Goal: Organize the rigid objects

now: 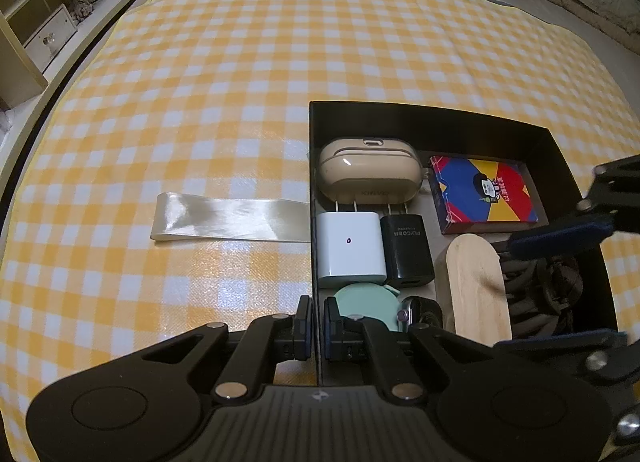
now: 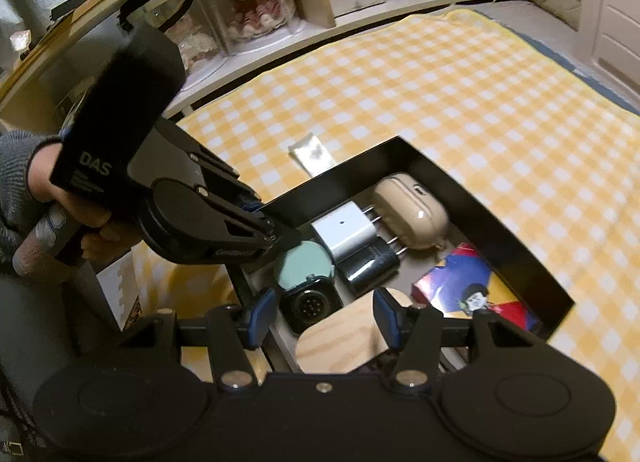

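Yellow-and-white checked cloth [image 1: 240, 81], black box [image 1: 420, 117], beige case [image 1: 370, 173], white charger [image 1: 350, 248], black charger [image 1: 406, 252]

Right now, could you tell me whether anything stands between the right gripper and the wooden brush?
Nothing visible does: the wooden brush lies directly between the fingers of the open right gripper. The smartwatch sits close beside it, near one finger.

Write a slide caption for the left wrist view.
Left gripper clamps black box wall; chargers, case, cards inside.
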